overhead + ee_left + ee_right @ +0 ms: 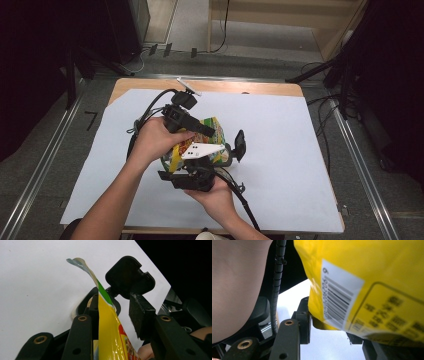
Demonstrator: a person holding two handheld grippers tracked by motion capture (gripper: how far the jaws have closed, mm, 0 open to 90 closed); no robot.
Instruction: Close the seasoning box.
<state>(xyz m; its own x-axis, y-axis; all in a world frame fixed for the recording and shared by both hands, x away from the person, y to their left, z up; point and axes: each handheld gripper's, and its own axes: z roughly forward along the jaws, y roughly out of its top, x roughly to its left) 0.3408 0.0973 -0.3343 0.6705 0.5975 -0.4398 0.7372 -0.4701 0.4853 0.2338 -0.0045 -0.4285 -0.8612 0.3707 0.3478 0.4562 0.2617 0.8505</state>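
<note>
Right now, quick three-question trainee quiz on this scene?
1. True or false: the bag lies flat on the white sheet, far from both grippers.
2. What colour is the bag around its barcode?
3. In the left gripper view, the bag's sealed top edge is: A) between the jaws of the left gripper; B) off to one side of both jaws; C) tucked under the sheet.

Key: 1 false; 2 yellow; 3 A.
</note>
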